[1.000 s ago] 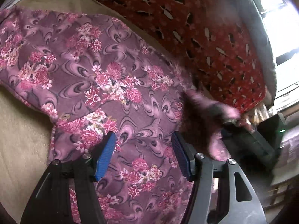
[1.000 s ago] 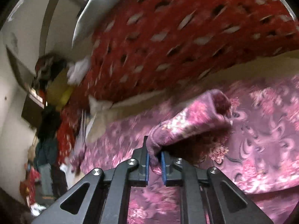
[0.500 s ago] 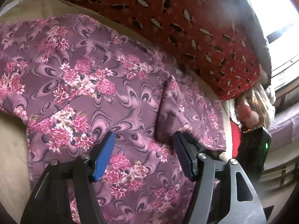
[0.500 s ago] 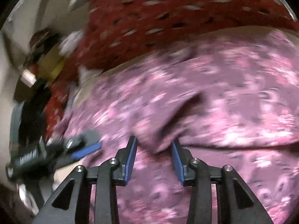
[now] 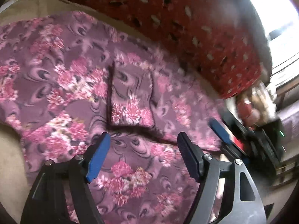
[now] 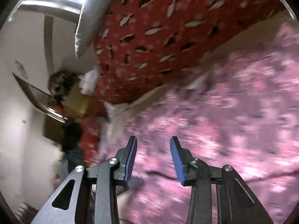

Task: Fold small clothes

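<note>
A purple garment with pink flowers (image 5: 74,85) lies spread on a beige surface (image 5: 11,149). One sleeve (image 5: 130,100) is folded inward and rests flat on the garment's body. My left gripper (image 5: 143,155) hovers over the lower part of the cloth; its jaws are opening and nothing is between them. My right gripper (image 6: 154,158) is open and empty above the garment's blurred edge (image 6: 233,130). One of its blue pads (image 5: 217,130) shows at the garment's right edge in the left wrist view.
A red patterned cushion (image 5: 186,28) borders the far side of the garment, with a grey pillow (image 6: 89,15) behind it. Cluttered clothes and a shelf (image 6: 61,93) stand past the surface's end. A bright window (image 5: 280,28) is at the right.
The right gripper opened and let go of the lifted sleeve, which now lies flat on the garment. That gripper drew back to the garment's edge. The left jaws spread wider.
</note>
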{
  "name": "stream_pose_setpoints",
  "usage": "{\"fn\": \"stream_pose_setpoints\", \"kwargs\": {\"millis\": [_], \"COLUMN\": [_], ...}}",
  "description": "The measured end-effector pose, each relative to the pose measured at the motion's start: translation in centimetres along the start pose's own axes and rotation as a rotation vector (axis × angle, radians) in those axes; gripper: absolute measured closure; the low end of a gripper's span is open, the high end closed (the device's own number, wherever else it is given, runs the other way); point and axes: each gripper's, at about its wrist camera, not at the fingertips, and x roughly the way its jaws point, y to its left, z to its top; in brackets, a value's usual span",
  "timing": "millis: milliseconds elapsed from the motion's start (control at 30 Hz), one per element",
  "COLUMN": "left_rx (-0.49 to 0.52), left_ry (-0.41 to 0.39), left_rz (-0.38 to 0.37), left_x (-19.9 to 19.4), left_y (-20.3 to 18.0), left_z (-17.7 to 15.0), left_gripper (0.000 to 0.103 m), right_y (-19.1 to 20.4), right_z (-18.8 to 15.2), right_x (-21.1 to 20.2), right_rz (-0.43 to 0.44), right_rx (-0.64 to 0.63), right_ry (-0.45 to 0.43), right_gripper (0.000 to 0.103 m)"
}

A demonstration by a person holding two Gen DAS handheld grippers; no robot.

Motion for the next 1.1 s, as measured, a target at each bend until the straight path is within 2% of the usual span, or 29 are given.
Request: {"fn": "stream_pose_setpoints", "kwargs": {"millis": [67,200,233,267,300,333,433,567,633,700,733,767,800,867,900,933,967,1000,1033,1100], "left_rx": [-0.022,-0.107,-0.126,-0.135,-0.142,-0.167,-0.199,-0.21,-0.218,-0.232,-0.231,-0.233,-0.233,-0.258,-0.289,-0.33,-0.357,-0.353,-0.337,-0.299], "left_ry": [-0.007,-0.103,-0.132,-0.131,-0.113,-0.111,-0.215,-0.319,-0.285,-0.245,-0.218,-0.187,-0.167,-0.116,-0.115,-0.128,-0.147,-0.149,-0.149,-0.141], "left_rz": [0.014,-0.023,-0.056,-0.083,-0.108,-0.124,-0.123,-0.01,-0.032,-0.014,0.009,0.035,0.044,0.021,-0.008,-0.028,-0.035,-0.027,-0.007,0.043], "left_x": [1.1,1.8,1.8,2.1,2.4,2.4,-0.2,-4.0,-3.8,-2.7,-2.1,-1.6,-1.5,-1.5,-1.7,-2.1,-2.4,-2.5,-2.3,-1.7], "left_y": [-0.1,0.1,0.3,0.3,0.5,0.8,1.4,2.3,3.0,3.4,3.6,3.8,3.9,4.6,5.2,5.9,6.4,6.4,6.2,5.8], "left_z": [0.4,1.0,1.0,1.1,1.3,1.4,1.3,1.9,2.2,2.4,2.4,2.4,2.5,2.9,2.9,2.9,2.9,3.0,3.1,3.1], "left_gripper": [0.029,0.03,0.051,0.091,0.097,0.097,0.098,0.098,0.098,0.098,0.098,0.098,0.098,0.097,0.096,0.095,0.091,0.09,0.09,0.09], "right_y": [-1.8,-5.7,-6.6,-7.3,-8.0,-8.6,-10.2,-11.5,-12.0,-12.6,-12.8,-12.7,-12.3,-10.8,-10.5,-10.5,-10.9,-11.7,-12.3,-11.1], "right_z": [-0.9,-2.0,-2.2,-2.2,-2.3,-2.2,-1.4,0.5,1.4,2.0,2.2,2.3,2.4,2.2,2.1,1.8,1.7,1.6,1.4,1.3], "right_x": [-2.6,-7.6,-8.9,-9.9,-11.0,-12.1,-14.4,-14.5,-12.9,-10.8,-9.4,-8.2,-7.4,-8.1,-8.8,-9.2,-8.9,-8.2,-7.8,-8.7], "right_rz": [-0.064,-0.141,-0.158,-0.172,-0.188,-0.208,-0.252,-0.285,-0.292,-0.312,-0.323,-0.346,-0.363,-0.381,-0.38,-0.416,-0.459,-0.499,-0.515,-0.539], "right_rx": [-0.008,0.064,0.086,0.103,0.117,0.128,0.157,0.177,0.189,0.191,0.179,0.158,0.125,0.056,0.036,0.019,0.012,0.019,0.029,0.009], "right_ry": [-0.03,-0.095,-0.115,-0.131,-0.149,-0.171,-0.228,-0.272,-0.257,-0.217,-0.169,-0.12,-0.09,-0.157,-0.203,-0.226,-0.202,-0.134,-0.093,-0.144], "right_gripper": [0.064,0.064,0.063,0.063,0.063,0.063,0.062,0.059,0.059,0.059,0.06,0.066,0.097,0.096,0.097,0.097,0.096,0.092,0.092,0.09]}}
